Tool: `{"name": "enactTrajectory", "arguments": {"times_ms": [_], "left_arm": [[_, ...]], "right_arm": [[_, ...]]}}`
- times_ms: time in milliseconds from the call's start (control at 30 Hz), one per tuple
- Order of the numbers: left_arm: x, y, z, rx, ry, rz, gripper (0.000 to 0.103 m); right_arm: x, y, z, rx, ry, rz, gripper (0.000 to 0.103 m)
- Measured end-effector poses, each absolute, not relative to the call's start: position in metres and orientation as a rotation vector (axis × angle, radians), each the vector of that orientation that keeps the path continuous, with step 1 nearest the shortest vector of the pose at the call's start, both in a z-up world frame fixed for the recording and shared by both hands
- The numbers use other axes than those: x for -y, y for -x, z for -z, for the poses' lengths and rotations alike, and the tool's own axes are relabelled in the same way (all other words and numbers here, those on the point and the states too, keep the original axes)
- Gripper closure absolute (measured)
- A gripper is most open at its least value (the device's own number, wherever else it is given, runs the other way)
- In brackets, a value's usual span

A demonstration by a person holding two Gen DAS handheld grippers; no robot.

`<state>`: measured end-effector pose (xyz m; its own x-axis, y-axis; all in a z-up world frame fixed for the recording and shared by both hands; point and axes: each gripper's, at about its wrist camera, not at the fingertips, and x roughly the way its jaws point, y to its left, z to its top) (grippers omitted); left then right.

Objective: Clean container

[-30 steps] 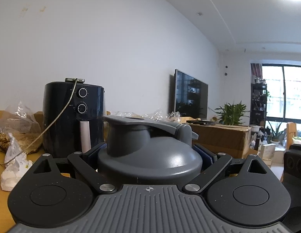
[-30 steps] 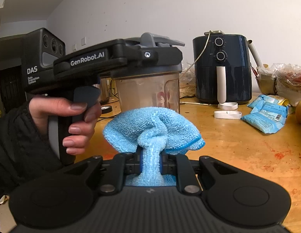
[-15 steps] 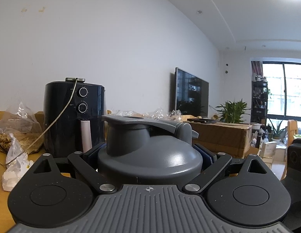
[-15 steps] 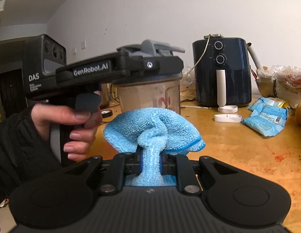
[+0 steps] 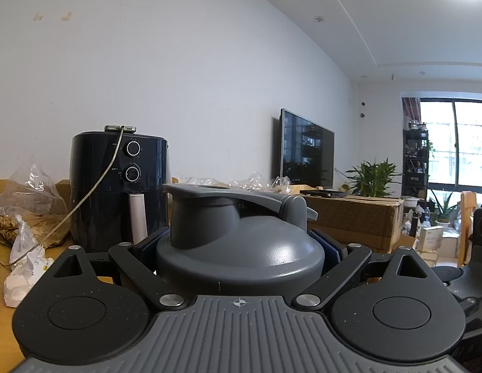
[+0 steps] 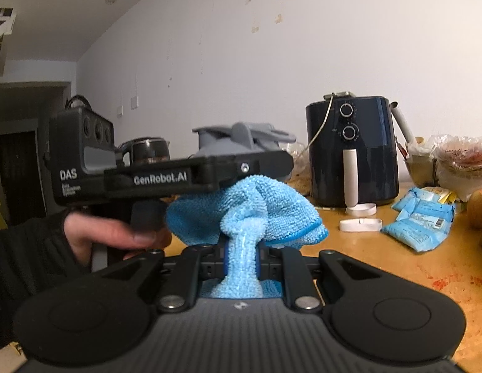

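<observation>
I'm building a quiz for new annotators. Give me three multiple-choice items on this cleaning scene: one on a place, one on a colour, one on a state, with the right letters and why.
1. Where does the air fryer stand?
A. on the wooden table by the wall
B. on the floor
C. on a chair

2. What colour is the cloth?
A. red
B. light blue
C. white

3. How is the container's lid?
A. lying on the table
B. missing
C. on the container, clamped by the left tool

Answers:
1 A: the air fryer sits on the table against the white wall.
2 B: the cloth bunched in the shut right tool is light blue.
3 C: the grey lid sits between the blue pads of the left tool, which press its sides.
</observation>
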<state>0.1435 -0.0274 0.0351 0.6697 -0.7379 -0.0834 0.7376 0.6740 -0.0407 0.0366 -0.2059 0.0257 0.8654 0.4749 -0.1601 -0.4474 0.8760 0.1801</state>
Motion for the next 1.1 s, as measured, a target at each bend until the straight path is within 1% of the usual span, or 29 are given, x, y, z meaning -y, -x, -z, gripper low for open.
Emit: {"name": "enactTrajectory", "arguments": {"times_ms": [667, 1100], "left_arm": [[0.029, -0.146, -0.037, -0.093, 0.003, 0.832, 0.008], [0.029, -0.145, -0.036, -0.100, 0.001, 0.835, 0.008]], "right_arm": [[0.212, -0.034, -0.020, -0.205, -0.166, -0.493, 0.094], [0.239, -0.008, -0.011, -0.195, -0.185, -0.484, 0.094]]}}
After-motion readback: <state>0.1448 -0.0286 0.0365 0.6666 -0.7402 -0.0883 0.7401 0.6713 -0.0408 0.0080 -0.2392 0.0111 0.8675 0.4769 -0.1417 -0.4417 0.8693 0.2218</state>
